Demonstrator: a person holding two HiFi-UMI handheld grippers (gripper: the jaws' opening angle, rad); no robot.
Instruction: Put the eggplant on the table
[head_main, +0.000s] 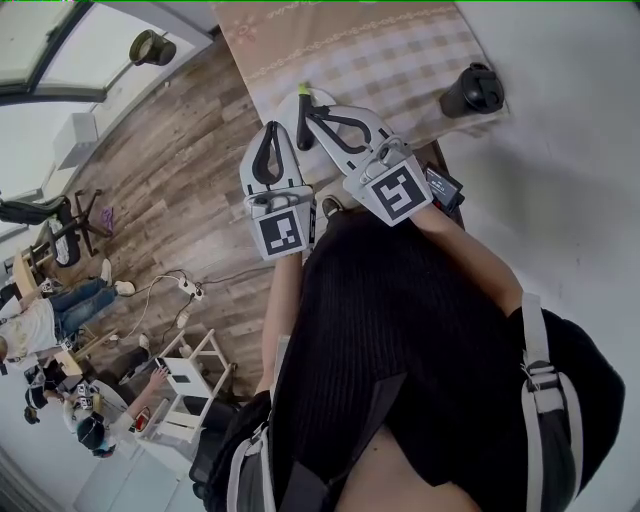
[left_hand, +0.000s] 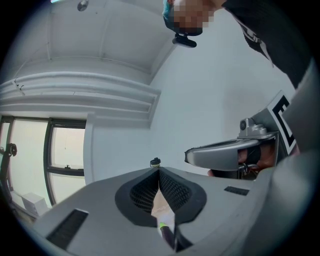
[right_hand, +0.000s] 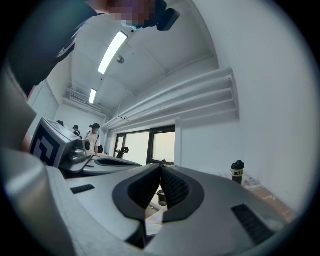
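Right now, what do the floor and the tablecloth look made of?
Floor: wood-look planks with a matte finish, showing grain and plank seams. Real wood or laminate, I can't tell.
Tablecloth: probably woven fabric, with a pale checked pattern and a decorative border band.

Black ribbed knit top (head_main: 400, 330) with grey shoulder straps (head_main: 537, 385) and a buckle; the left gripper (head_main: 271, 127) and right gripper (head_main: 302, 102) are pale grey shells with black ribbed jaws and black-and-white marker cubes (head_main: 282, 232)

A black flask (head_main: 472, 90) stands on a checked cloth (head_main: 380, 55), while a white power strip (head_main: 188, 288) lies on the wooden floor (head_main: 190, 180) near some people (head_main: 60, 315).
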